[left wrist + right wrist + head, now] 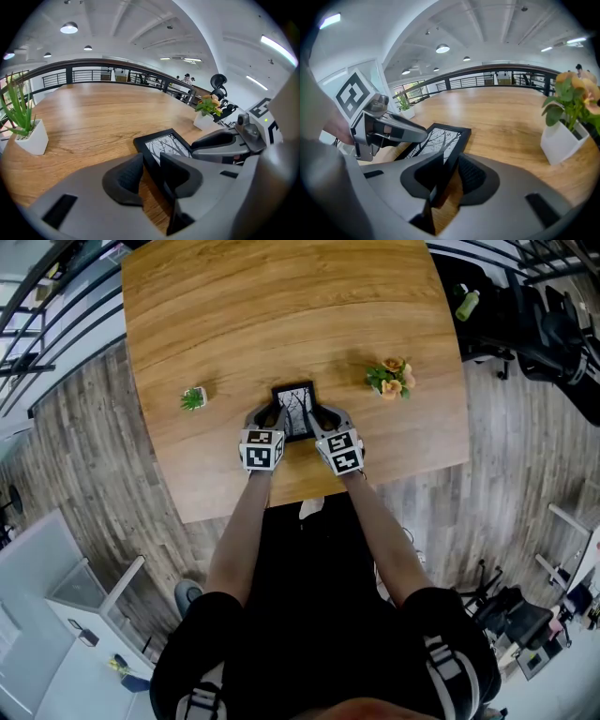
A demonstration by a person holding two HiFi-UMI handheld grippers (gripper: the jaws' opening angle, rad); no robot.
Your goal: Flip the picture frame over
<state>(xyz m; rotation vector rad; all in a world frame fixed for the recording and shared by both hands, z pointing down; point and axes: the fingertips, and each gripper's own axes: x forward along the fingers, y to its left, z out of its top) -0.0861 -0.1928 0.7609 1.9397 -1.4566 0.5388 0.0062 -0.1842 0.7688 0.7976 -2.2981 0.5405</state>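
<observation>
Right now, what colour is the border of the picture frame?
Black. The picture frame shows it best in the right gripper view.

- Head view: bright, even light from overhead. The table (281, 324) carries a broad pale sheen, and the shadows on it are faint and soft. Its straight edges bow outward, and detail smears toward the corners.
- Left gripper view: the ceiling lamps (69, 28) and a strip light (276, 47) burn out to white. Black corners ring the round fisheye field, and the railing (93, 63) curves.
- Both gripper views: the picture frame (164, 143) is sharp, whereas the near bodies of the left gripper (151, 161) and the right gripper (451, 161) are soft and shadowed.
</observation>
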